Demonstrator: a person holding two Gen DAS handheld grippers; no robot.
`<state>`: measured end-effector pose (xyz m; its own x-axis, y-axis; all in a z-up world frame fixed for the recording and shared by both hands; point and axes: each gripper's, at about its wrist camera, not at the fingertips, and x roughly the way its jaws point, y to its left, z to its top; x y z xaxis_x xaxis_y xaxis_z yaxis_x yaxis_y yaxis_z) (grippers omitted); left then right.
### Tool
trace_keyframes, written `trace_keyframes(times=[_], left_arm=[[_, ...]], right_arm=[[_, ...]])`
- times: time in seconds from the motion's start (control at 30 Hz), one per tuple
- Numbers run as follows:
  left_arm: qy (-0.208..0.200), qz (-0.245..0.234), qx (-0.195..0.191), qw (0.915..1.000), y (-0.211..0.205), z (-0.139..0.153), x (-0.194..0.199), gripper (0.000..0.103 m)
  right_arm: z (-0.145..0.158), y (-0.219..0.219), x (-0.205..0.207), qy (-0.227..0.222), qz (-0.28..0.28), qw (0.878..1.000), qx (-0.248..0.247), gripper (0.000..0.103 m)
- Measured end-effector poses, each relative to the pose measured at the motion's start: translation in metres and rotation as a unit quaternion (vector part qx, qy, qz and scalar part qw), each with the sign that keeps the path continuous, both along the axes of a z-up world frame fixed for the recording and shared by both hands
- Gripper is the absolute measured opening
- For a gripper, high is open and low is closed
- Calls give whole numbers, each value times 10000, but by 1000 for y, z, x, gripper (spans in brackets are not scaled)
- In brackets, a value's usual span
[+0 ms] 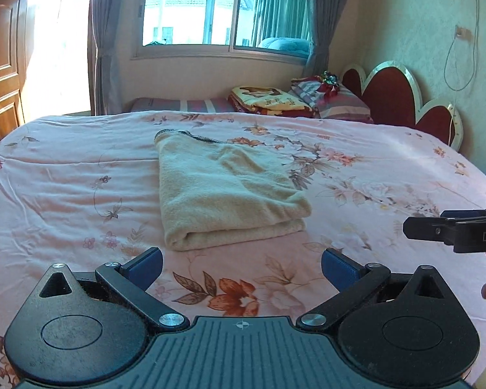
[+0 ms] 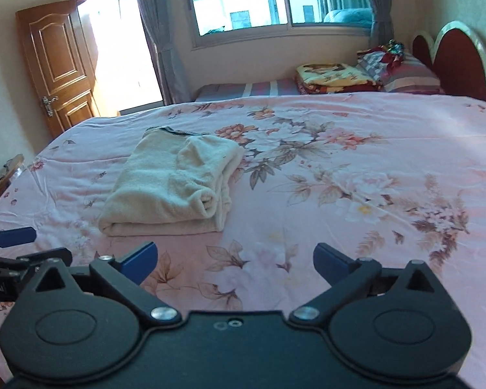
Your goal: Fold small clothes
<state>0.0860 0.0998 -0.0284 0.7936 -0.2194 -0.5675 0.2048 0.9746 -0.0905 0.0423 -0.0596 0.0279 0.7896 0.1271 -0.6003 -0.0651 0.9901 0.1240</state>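
Cream fleece garment (image 1: 230, 191) lay folded into a thick bundle on the pink floral bedsheet (image 1: 64, 175), roughly mid-bed. Left gripper (image 1: 242, 269) & right gripper (image 2: 235, 264) both hung above the sheet w/ jaws spread wide, nothing between them, clear of the bundle on its near side. Risks: top flap looked loosely laid, so soft pile could slump open; a gripper brushing the near edge could drag layers apart.

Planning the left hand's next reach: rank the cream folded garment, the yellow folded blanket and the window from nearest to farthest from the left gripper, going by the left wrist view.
From the open left gripper:
1. Cream folded garment, straight ahead on the pink bedspread.
2. Yellow folded blanket, beyond the bed's far edge, right of centre.
3. Window, in the back wall.
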Motion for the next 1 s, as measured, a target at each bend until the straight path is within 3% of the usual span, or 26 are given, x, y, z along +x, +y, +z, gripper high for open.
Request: trace_keyframes(times=[0.3,0.5,1.0], left_arm=[[-247,274,-267,9990,-17,37,-98,103],[-505,488,-203,9973,-22,53,-158,103],[-916,399,-147,9949,-31,81,-203,103]], right_arm=[[31,1,-95,-299,-26,9988,-391,102],[43,-4,-146,-437,-5,9984,-352,102],[74,-10,-181,-919,10,9949,-404,102]])
